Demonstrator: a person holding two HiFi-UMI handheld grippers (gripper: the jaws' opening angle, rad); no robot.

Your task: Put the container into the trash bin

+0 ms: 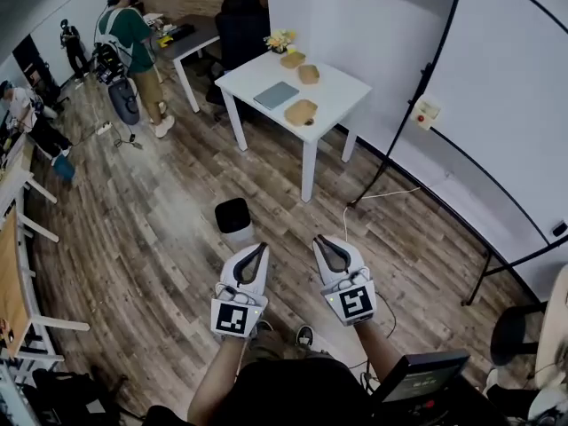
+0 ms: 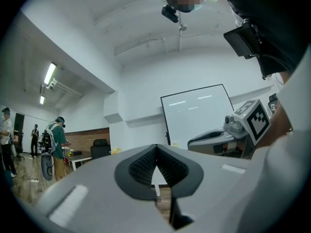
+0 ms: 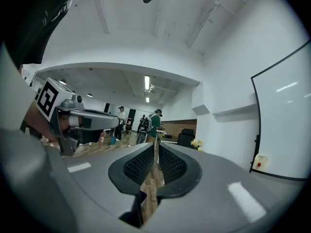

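Observation:
A black trash bin (image 1: 235, 220) with a white liner stands on the wood floor, just beyond my two grippers. Three shallow brown containers lie on the white table (image 1: 333, 91) farther off, the nearest container (image 1: 301, 112) by its front edge. My left gripper (image 1: 262, 250) (image 2: 155, 147) is level, its tips touching and nothing between them. My right gripper (image 1: 320, 242) (image 3: 157, 147) is beside it, jaws parted by a narrow slit that shows only floor. Both hang in the air, well short of the table.
A grey flat item (image 1: 277, 94) and flowers (image 1: 280, 41) share the table. A black office chair (image 1: 241, 25) and a desk stand behind it. A whiteboard stand's leg (image 1: 404, 140) and a cable (image 1: 382, 195) lie to the right. People stand at the far left (image 1: 133, 43).

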